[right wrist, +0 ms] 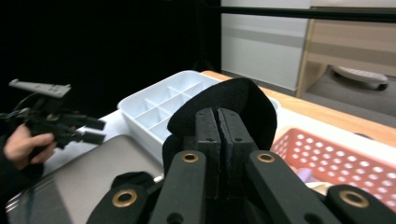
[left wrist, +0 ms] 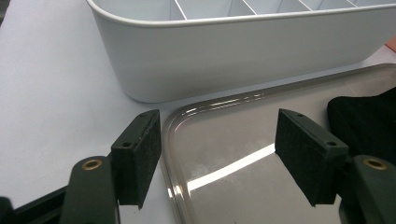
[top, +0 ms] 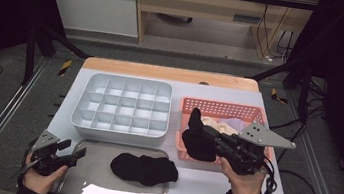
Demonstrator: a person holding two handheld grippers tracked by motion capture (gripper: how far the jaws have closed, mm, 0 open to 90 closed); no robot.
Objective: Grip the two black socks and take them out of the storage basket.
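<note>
The right gripper [top: 211, 135], at right of centre in the high view, has its jaws closed on a black sock [top: 198, 137] hanging limp and bunched over the pink basket [top: 223, 107]. A second black sock [top: 144, 168] lies crumpled on the steel tray [top: 79, 181]. The left gripper [left wrist: 217, 147], lower left, is wide open and holds nothing. The basket's pale contents are indistinct.

Right gripper [top: 204, 133] clamps a black sock [top: 197, 136] above the pink basket [top: 224, 109]. Left gripper [top: 73, 154], jaws apart, sits at the metal tray [top: 79, 175] edge. Second black sock [top: 144, 169] lies on tray, white divided organizer [top: 123, 106] behind.
</note>
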